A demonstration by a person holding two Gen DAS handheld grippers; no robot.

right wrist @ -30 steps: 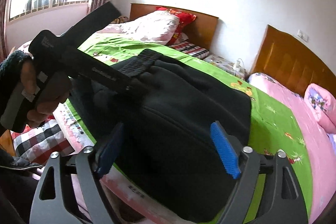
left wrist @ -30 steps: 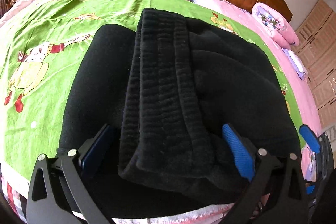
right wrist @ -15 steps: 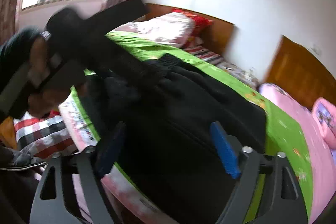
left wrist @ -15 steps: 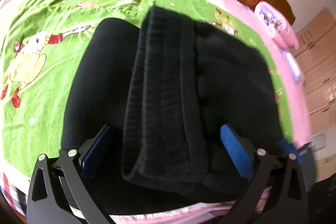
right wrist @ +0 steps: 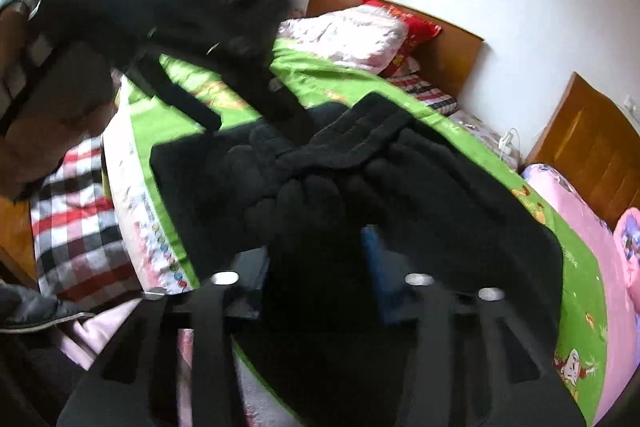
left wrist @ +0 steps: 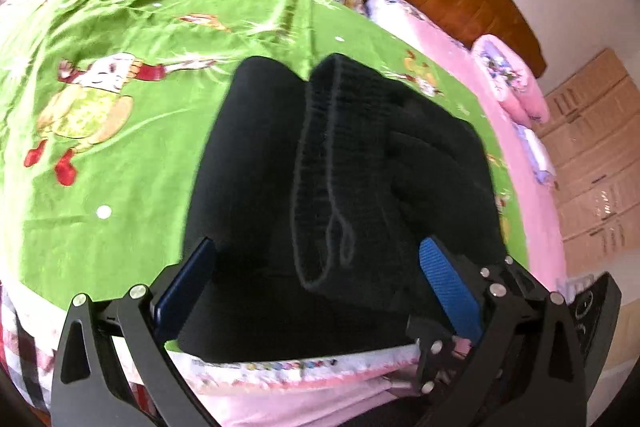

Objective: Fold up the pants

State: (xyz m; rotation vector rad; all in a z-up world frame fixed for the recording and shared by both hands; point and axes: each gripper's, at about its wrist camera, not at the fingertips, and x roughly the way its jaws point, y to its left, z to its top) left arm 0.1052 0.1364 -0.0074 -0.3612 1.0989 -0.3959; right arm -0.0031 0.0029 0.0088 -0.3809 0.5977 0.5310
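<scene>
Two tools: right tool (right wrist: 316, 267) just closing, seemingly pinching black pants (left wrist: 360, 167); left tool (left wrist: 316, 291) released; pink pillow (right wrist: 344, 35) beyond.

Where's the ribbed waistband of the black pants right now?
In the left wrist view the ribbed waistband runs down the middle of the folded black pants, on the green bedsheet near the bed's front edge.

Black pants (left wrist: 344, 187), folded on green bedspread (left wrist: 120, 167)
</scene>
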